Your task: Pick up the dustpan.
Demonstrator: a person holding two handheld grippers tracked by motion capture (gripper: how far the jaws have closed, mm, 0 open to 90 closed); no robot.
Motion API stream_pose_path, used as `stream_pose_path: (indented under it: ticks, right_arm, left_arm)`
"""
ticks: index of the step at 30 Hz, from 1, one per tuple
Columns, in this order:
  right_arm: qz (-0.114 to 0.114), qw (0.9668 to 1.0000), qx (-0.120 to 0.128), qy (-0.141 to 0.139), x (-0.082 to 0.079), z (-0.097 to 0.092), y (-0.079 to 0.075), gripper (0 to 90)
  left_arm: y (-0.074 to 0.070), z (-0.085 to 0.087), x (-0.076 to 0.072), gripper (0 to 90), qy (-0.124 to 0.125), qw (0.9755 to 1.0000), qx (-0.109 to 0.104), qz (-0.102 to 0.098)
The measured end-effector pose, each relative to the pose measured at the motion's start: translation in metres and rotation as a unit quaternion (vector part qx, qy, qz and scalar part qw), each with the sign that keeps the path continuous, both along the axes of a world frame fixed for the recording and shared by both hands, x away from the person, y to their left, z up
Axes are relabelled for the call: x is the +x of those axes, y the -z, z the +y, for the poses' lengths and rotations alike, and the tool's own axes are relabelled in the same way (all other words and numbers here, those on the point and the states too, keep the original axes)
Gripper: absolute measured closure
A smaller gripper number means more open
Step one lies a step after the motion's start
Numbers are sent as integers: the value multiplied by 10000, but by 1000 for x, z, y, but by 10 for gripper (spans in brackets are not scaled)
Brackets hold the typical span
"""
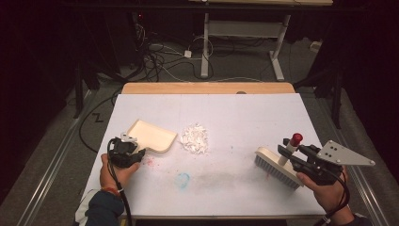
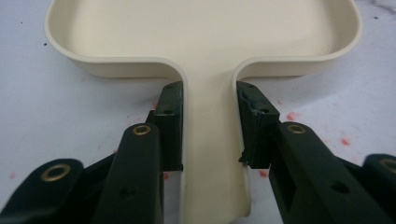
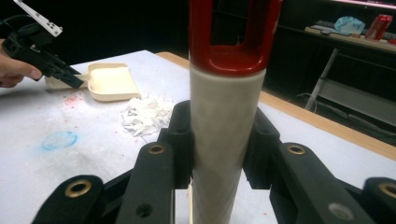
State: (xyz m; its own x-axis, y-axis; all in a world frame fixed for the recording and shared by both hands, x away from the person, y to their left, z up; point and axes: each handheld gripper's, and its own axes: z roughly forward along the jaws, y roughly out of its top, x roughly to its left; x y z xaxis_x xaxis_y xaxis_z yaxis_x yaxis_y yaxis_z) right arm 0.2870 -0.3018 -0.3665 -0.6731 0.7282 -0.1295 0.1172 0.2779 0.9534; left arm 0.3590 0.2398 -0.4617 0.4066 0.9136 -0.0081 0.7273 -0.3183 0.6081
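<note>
Where the cream dustpan narrows into its flat handle, that handle is seen pinched between the 2 black jaws of the left gripper, 1 pad pressed on each edge, in the left gripper view. The dustpan is laid on the white tabletop just left of the heap of white paper scraps, which is taken as the landmark. Its long axis is run from the gripped handle, on the side far from the heap, to the open mouth, which is pointed toward the heap and nearly touches it. The tray is seen as shallow, smooth and pale, with a low raised rim and rounded corners.

Well to the right of the heap, the brush is held by the right gripper, whose jaws are pinched on the white round handle, as seen in the right gripper view. The handle is stood roughly upright and is capped by a red loop; the long cream head with grey bristles is stretched across the tabletop below it, bristles down. Red specks and a faint blue smear are seen on the tabletop nearer the person than the heap.
</note>
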Motion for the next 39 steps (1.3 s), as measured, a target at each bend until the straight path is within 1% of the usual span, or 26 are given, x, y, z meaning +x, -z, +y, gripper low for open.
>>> stream_pose_path:
  ticks: [1,2,4,5,6,7,9,10,13,15,17,19,23,24,25,26,29,30,32,39]
  right_arm:
    - [-22,10000,-13,-2,0,0,0,707]
    - [-45,10000,-21,1,0,-1,-1,707]
    - [-46,10000,-26,-1,0,-1,-1,707]
    - [-49,10000,-3,15,0,-2,0,707]
    - [-49,10000,-3,15,0,-2,0,707]
    - [-54,10000,-12,5,0,-2,0,707]
    - [-45,10000,-7,24,0,-2,0,707]
    - [-35,10000,-16,40,1,-3,1,707]
    - [-39,10000,-15,55,3,-2,2,707]
    - [-42,10000,7,62,3,-1,3,707]
    - [-39,10000,14,69,3,-1,3,707]
    - [-20,10000,-7,81,4,0,5,707]
    - [18,9999,19,99,5,-1,6,707]
    - [19,9999,15,106,5,-1,6,707]
    - [13,9999,17,109,5,-1,6,707]
    - [16,9999,22,124,5,-1,6,707]
    - [13,9999,25,126,6,-1,6,707]
    - [27,9999,23,126,6,-1,7,707]
    - [24,9999,34,122,6,-1,7,707]
    - [22,9999,34,118,8,0,6,707]
  left_arm:
    - [-2,1,-2,641,39,10000,37,-2]
    - [-6,4,-5,641,61,10000,27,-27]
    - [-13,8,-10,640,120,9999,19,-4]
    - [-17,10,-14,641,104,9999,20,-24]
    - [-22,11,-19,641,211,9998,37,2]
    - [-25,11,-23,640,333,9994,57,73]
    - [-29,7,-32,640,491,9985,219,86]
    - [-30,4,-35,640,605,9977,254,156]
    - [-32,-3,-40,640,896,9951,314,267]
    - [-33,-9,-41,639,1040,9934,355,326]
    - [-33,-12,-42,639,1169,9918,390,338]
    - [-33,-17,-43,639,1314,9896,432,383]
    - [-32,-26,-44,639,1512,9862,504,442]
    - [-31,-30,-45,639,1608,9842,553,485]
    - [-31,-30,-45,639,1608,9842,553,485]
    - [-31,-32,-45,639,1666,9833,543,495]
    - [-31,-34,-46,639,1656,9835,541,483]
    - [-31,-34,-45,639,1676,9831,566,478]
    - [-30,-36,-45,638,1679,9831,534,492]
    - [-30,-36,-44,638,1720,9823,558,491]
